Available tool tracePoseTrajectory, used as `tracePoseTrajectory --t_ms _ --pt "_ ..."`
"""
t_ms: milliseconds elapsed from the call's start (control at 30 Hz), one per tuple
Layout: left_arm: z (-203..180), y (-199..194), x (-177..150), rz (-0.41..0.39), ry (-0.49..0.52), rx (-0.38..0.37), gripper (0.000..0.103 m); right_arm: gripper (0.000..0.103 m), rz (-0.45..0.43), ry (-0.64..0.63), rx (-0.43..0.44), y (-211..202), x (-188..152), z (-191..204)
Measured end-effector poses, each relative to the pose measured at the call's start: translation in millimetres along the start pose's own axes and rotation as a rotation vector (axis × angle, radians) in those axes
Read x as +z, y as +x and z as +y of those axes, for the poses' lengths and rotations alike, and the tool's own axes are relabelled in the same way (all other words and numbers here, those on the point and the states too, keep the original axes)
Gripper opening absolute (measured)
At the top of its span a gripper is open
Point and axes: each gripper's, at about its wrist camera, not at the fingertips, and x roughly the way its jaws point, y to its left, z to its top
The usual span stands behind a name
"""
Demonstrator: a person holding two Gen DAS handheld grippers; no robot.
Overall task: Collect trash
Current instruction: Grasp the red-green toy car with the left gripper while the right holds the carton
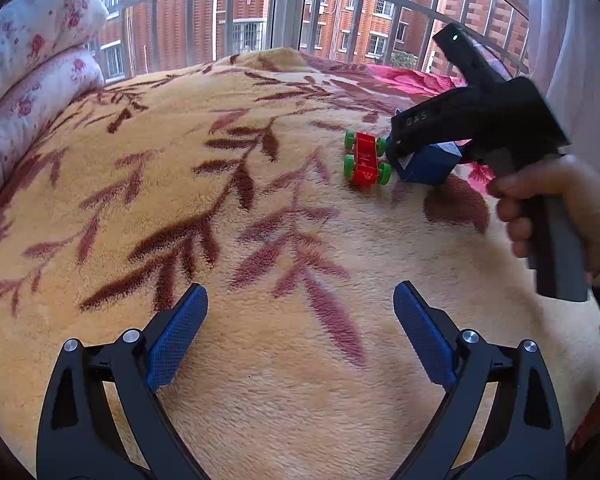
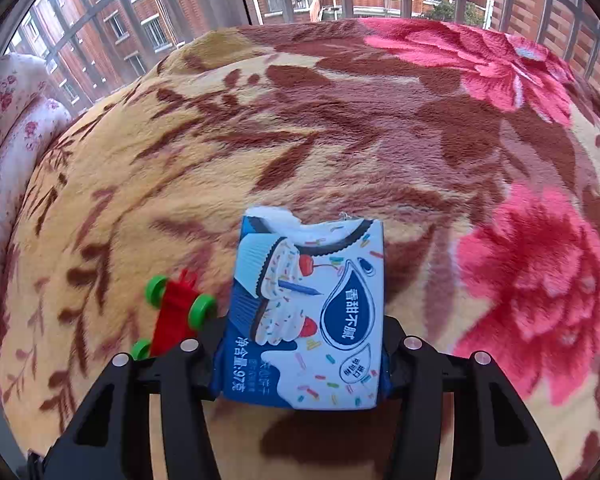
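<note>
Our right gripper (image 2: 304, 360) pinches the blue box (image 2: 306, 312) beside the toy car (image 2: 176, 312). Our left gripper (image 1: 300, 332) is spread wide over the blanket (image 1: 260, 400).

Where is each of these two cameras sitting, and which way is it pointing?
Left wrist view: on the left gripper, looking down across the blanket toward the window; its own open fingers show, plus the right hand.
Right wrist view: on the right gripper, looking down at the blue snack box between its fingers.
Shared: the box, red toy car, blanket, and window.
</note>
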Motion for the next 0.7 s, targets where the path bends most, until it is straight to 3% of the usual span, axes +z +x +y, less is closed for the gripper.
tracePoseTrajectory --t_ms 133,300,433,700 --pt "-1 1 0 0.004 0.01 0.007 0.092 0.052 -0.038 -0.012 -0.001 -10 -7 1" --pt "-3 4 -1 0.01 0.023 0.025 0.092 0.052 -0.11 0.006 0.09 -49 -35 -10" --pt "-6 5 -1 0.016 0.038 0.054 0.092 0.052 -0.158 -0.013 0.153 -85 -75 -20" --pt "-14 6 12 0.077 0.072 0.049 0.092 0.052 -0.302 0.018 0.164 -155 -162 -58"
